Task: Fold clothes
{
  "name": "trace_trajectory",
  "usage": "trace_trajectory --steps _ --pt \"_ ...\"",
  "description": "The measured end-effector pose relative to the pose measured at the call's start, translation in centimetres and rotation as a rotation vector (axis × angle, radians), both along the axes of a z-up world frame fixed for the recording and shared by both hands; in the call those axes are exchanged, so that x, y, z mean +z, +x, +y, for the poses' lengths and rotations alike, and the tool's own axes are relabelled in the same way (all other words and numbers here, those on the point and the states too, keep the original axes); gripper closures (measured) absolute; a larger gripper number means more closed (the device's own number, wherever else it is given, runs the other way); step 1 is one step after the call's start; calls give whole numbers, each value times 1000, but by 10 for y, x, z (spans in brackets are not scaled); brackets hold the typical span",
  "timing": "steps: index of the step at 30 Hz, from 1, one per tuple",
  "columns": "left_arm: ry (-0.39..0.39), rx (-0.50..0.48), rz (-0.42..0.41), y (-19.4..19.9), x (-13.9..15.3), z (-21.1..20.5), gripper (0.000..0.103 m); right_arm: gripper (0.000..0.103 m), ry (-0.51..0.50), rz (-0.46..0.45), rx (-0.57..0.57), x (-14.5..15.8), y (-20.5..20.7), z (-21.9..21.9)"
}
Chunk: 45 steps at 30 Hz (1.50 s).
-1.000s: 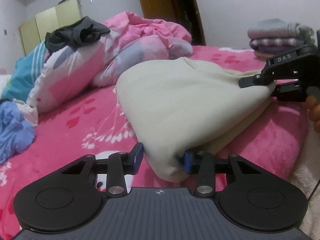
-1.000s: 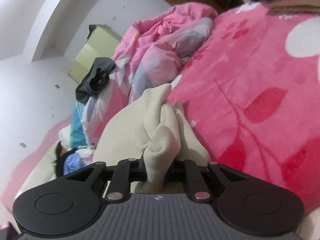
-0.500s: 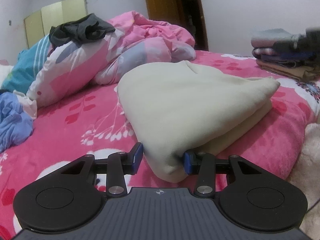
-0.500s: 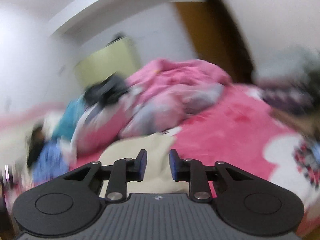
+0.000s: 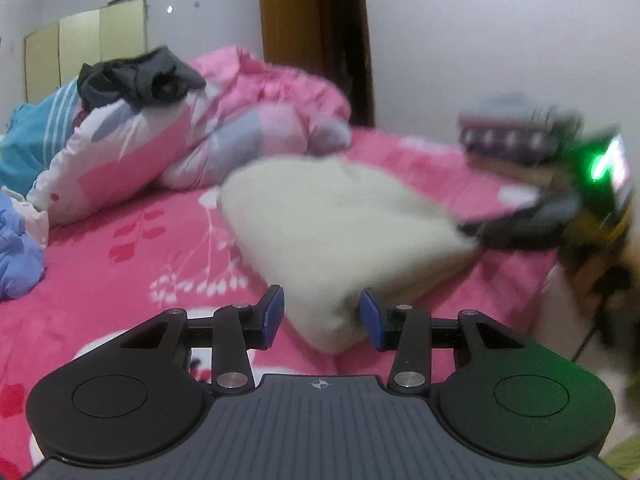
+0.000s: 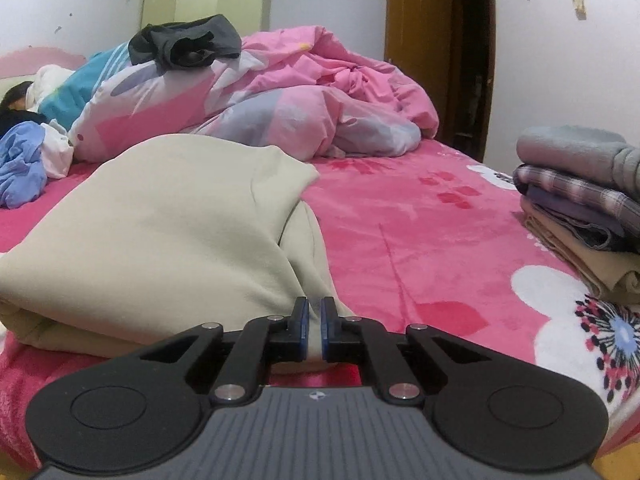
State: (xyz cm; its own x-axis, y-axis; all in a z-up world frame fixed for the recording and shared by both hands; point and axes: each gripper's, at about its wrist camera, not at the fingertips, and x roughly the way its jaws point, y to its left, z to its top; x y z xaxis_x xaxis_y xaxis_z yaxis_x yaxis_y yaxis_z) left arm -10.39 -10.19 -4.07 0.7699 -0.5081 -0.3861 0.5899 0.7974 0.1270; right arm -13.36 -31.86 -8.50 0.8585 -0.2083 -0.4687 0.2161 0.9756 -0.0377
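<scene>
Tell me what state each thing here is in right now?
Cream garment: folded, lying on the bed.
Left gripper: open, fingers either side of the garment's corner.
Right gripper: shut on the garment's edge.
Clothes stack: folded, piled.
Dark garment: crumpled on the quilt.
Blue garment: crumpled, unfolded.
Quilt: bunched up.

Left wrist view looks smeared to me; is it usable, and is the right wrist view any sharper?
Left wrist view: motion blur smears the folded cream garment, the folded clothes stack and the right gripper; the left gripper stays crisp. Right wrist view: sharp, evenly lit, fisheye-bent edges.
</scene>
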Motion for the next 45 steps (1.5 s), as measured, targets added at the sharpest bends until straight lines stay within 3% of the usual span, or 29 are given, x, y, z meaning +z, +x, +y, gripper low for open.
trace_trajectory --steps 4,8,13,22,24,27,32,33,35,37,38,40,42,43,45 --pt "-33 -46 -20 -1 10 5 56 99 -2 -14 10 4 -1 -1" --pt "7 -49 50 22 -13 -14 56 98 -17 -91 57 41 5 -2" --pt "-5 -43 61 23 -20 -13 57 98 -36 -187 116 88 13 -4" --pt "-28 -32 54 21 -31 -12 56 100 -11 136 274 13 134 -1" --pt "-32 -26 43 20 -33 -13 56 100 6 148 270 22 136 -4" --pt "-65 -19 42 19 -37 -8 56 99 -46 154 266 51 140 8" --pt "-77 -13 31 16 -37 -7 56 99 38 -5 456 100 151 46" --pt "-79 -13 28 16 -38 -6 56 99 56 -8 492 101 158 54" --pt "-85 -12 26 17 -39 -5 56 100 37 90 507 70 183 65" --pt "-90 -11 29 19 -40 -5 56 101 44 203 448 20 212 61" --pt "-91 -10 22 19 -39 -6 56 102 87 219 429 16 219 54" --pt "-98 -6 25 18 -39 -4 56 102 124 232 421 26 224 50" --pt "-108 -4 30 17 -39 -2 56 101 45 235 437 38 220 61" --pt "-112 -3 32 17 -39 -1 56 101 23 203 459 47 215 66" --pt "-122 1 37 17 -40 0 56 101 84 121 519 67 205 67"
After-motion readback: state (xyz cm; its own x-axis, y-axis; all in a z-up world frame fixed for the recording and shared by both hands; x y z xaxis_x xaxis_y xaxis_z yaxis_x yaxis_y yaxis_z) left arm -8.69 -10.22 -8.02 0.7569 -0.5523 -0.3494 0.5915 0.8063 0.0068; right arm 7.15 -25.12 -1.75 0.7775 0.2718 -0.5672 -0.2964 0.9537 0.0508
